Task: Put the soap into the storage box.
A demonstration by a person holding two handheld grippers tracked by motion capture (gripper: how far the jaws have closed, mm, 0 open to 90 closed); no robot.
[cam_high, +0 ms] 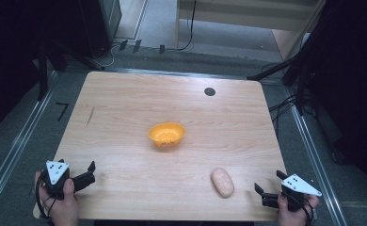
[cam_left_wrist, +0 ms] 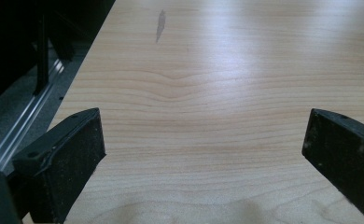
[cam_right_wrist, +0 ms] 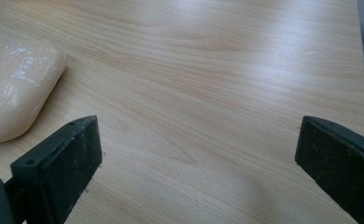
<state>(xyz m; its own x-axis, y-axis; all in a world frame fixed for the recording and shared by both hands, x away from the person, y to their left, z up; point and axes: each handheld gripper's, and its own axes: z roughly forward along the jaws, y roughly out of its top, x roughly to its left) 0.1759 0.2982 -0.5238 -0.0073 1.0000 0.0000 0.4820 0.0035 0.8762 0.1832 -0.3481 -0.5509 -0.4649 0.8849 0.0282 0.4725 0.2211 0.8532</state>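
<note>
I'm holding my right tool (cam_high: pixel 268 187) released just beside the pale bun (cam_high: pixel 222 182); nothing grasped, orange bowl (cam_high: pixel 167 134) waiting beyond the bun.

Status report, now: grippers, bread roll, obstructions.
Left gripper open, empty. Right gripper open, beside bread roll, not touching. Orange bowl mid-table, apart. Nothing between.

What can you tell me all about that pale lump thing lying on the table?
The pale lump is a smooth, rounded, peach-cream oblong, like a bar of soap or a bread roll, with faint white specks on top. It lies flat on the wooden table near the front edge, lengthwise front to back. Nothing touches it; the right gripper sits open beside it.
</note>
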